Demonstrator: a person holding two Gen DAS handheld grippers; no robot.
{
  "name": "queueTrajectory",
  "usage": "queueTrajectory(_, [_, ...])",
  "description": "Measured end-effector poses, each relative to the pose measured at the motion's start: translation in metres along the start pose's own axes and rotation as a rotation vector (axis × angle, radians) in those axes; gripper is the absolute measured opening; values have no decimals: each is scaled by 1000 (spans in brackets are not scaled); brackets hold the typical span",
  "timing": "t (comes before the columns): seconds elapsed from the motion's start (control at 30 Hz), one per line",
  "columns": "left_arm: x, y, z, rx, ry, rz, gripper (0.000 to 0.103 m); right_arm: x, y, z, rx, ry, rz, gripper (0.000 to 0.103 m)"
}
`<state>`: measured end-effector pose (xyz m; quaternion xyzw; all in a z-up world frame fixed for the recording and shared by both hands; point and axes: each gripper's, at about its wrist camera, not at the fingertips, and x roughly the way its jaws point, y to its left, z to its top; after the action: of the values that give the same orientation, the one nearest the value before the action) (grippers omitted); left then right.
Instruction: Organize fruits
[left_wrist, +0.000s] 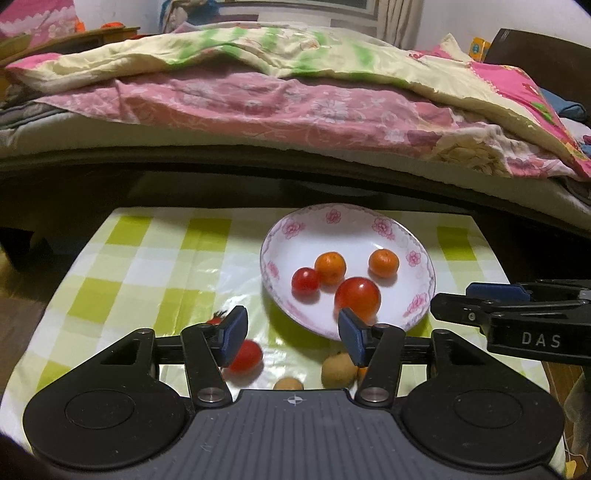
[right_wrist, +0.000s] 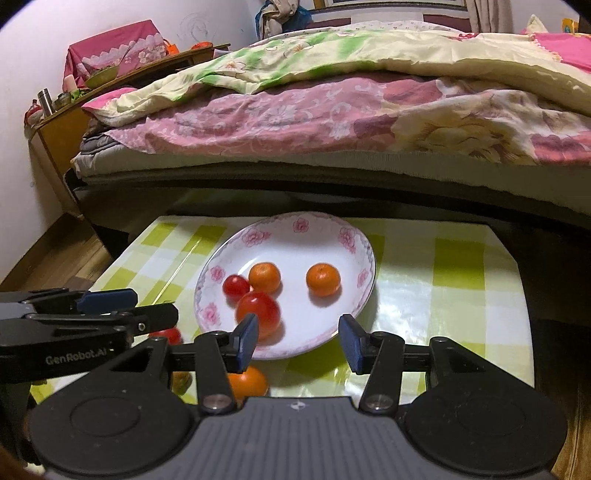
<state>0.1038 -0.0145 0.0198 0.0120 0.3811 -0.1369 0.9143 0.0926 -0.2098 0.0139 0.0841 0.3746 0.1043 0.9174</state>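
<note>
A white floral plate (left_wrist: 413, 306) (right_wrist: 354, 295) sits on the green checked tablecloth and holds two oranges (left_wrist: 330, 267) (right_wrist: 323, 279) and two tomatoes (left_wrist: 357, 297) (right_wrist: 258, 309). My left gripper (left_wrist: 291, 332) is open and empty, just in front of the plate's near rim. Under it lie a loose tomato (left_wrist: 246, 355), a tan fruit (left_wrist: 339, 369) and a smaller tan one (left_wrist: 288, 384). My right gripper (right_wrist: 299, 341) is open and empty over the plate's near edge. A loose orange (right_wrist: 248, 382) lies below its left finger.
A bed (left_wrist: 295, 122) with pink and yellow quilts runs along behind the table. A wooden desk (right_wrist: 70, 122) with a bottle and clutter stands at the left wall. The right gripper shows from the side in the left wrist view (left_wrist: 517, 314). Another small tomato (left_wrist: 218, 318) lies left.
</note>
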Motion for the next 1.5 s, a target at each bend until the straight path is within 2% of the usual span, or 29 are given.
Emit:
queueTrajectory(0.43, [-35,3,-32,-19,30,6,64,-40,22,-32,42,0,-7,50])
queueTrajectory(0.73, [-48,8,-48,-28,74,98,64,-47,45,-43,61,26,-25,50])
queueTrajectory(1.03, [-47,2,-59,0,126,146,65,-27,49,-57,76,123,-55,50])
queueTrajectory(1.5, [-41,12,-62,-2,140,128,68,-17,53,-54,100,128,-54,50])
